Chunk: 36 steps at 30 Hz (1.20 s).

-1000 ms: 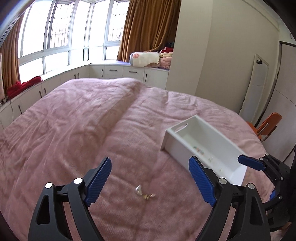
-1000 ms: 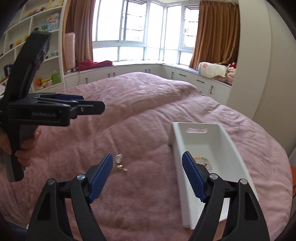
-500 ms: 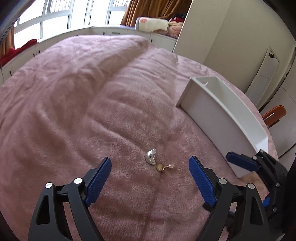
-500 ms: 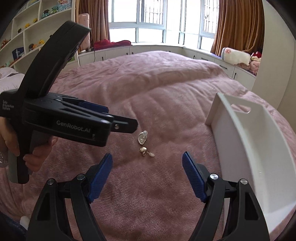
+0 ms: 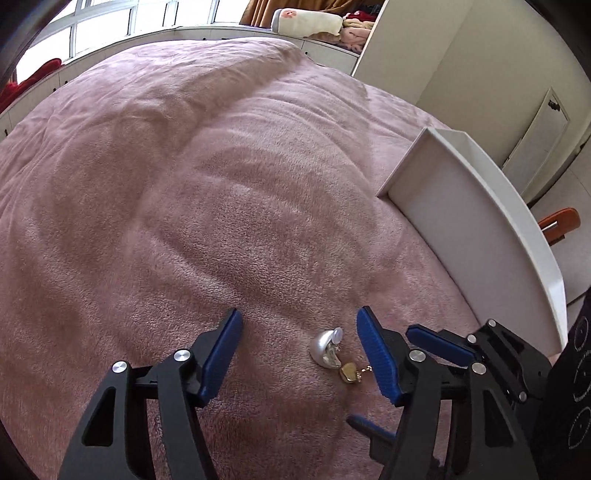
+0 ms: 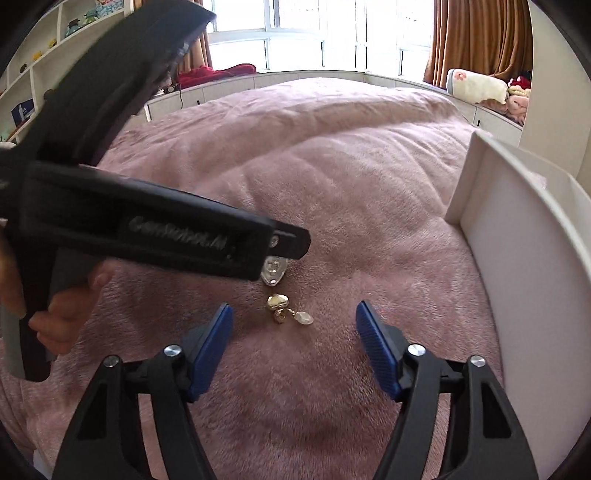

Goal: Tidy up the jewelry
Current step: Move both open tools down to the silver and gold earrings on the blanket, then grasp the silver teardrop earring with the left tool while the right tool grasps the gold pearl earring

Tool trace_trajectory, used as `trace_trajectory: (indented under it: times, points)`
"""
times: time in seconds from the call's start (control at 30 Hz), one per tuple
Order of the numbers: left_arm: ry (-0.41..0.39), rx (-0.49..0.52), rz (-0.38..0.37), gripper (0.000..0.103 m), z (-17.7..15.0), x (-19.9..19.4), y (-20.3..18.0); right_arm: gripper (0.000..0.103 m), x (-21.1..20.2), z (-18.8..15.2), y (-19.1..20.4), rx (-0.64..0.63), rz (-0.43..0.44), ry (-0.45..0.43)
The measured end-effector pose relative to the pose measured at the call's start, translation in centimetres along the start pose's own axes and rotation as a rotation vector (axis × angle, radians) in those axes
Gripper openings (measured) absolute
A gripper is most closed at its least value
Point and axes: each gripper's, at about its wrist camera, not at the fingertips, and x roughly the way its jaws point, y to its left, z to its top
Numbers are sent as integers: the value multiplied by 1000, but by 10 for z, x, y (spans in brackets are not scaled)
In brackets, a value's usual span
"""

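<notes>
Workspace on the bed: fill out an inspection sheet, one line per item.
Surface: pink plush blanket, wrinkled, covering the bed.
Job's things: silver earring and gold earring lying side by side on the blanket; white tray to their right, contents hidden.
Clutter: nothing seen on the blanket.
Grippers: left tool open, jaws just narrowing, both earrings in the gap near its right finger, untouched. Right tool open, also narrowing, gold earring just ahead of its gap; it holds nothing.
Cables: one dark cord hanging down the window-seat cabinet.
Surroundings: bay windows, brown curtains, folded bedding on the window seat, shelves, orange chair.
</notes>
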Motion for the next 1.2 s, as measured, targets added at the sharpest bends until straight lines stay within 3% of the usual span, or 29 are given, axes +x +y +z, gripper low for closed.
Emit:
trace_trajectory:
  times: [0.2, 0.43, 0.6, 1.2]
  points:
    - [-26, 40, 34, 51, -9, 3, -1, 52, 12, 0, -3, 11, 16, 7]
    - [-11, 55, -10, 21, -16, 5, -5, 36, 17, 2, -3, 17, 44, 14]
    - [1, 86, -24, 19, -25, 7, -15, 24, 16, 0, -1, 26, 70, 35]
    - [-13, 35, -37, 18, -30, -8, -11, 24, -3, -7, 5, 25, 79, 56]
